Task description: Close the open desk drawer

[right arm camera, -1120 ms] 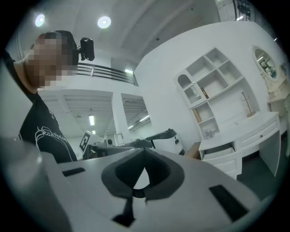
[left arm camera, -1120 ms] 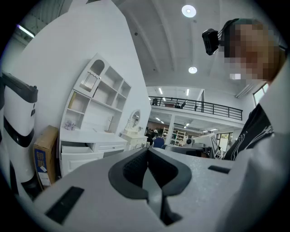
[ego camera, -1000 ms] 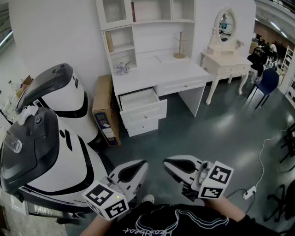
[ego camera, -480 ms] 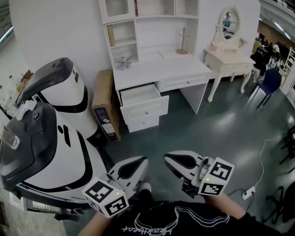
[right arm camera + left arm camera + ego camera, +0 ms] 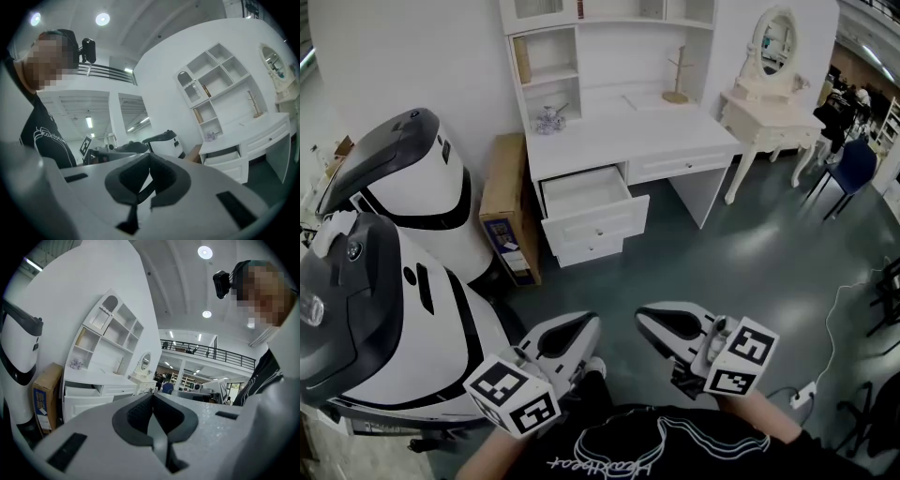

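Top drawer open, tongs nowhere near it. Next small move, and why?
Probably step toward the desk and bring the right gripper to the open drawer front: it and the left gripper are shut, empty, far short of it.

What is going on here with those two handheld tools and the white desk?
A person holds a tool in each hand, the left gripper and the right gripper, both with jaws shut and empty. Some way ahead stands a white desk whose top drawer is pulled open. Neither gripper is near the drawer, so closing it has not started.
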Tool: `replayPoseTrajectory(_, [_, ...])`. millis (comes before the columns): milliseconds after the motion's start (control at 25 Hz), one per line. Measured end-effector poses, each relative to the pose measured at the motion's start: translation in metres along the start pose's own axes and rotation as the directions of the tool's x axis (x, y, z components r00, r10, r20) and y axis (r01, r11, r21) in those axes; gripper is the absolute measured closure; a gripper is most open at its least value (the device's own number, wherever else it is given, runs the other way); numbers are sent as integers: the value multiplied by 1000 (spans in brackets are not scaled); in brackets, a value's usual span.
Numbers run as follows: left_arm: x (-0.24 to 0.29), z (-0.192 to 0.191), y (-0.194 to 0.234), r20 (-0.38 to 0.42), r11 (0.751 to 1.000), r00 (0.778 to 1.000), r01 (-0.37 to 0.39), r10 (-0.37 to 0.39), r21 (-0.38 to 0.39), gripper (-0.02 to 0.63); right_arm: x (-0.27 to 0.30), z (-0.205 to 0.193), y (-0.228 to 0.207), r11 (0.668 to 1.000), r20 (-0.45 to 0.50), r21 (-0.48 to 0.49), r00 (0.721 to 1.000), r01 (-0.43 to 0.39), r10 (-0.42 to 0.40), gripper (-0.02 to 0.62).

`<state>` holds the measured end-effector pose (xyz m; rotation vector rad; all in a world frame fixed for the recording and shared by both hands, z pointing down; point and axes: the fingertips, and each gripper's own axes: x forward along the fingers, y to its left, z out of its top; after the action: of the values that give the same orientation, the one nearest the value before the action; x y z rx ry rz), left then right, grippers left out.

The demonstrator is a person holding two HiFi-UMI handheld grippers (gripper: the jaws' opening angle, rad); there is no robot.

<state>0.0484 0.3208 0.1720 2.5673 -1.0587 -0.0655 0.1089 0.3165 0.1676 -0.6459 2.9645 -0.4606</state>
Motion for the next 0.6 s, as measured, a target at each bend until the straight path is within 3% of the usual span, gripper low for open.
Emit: replayPoseTrajectory(600, [90,20,177,-107,994,994,4,-16,-106,601,116,-3,-150,982,-69,110,987,154,-147,588])
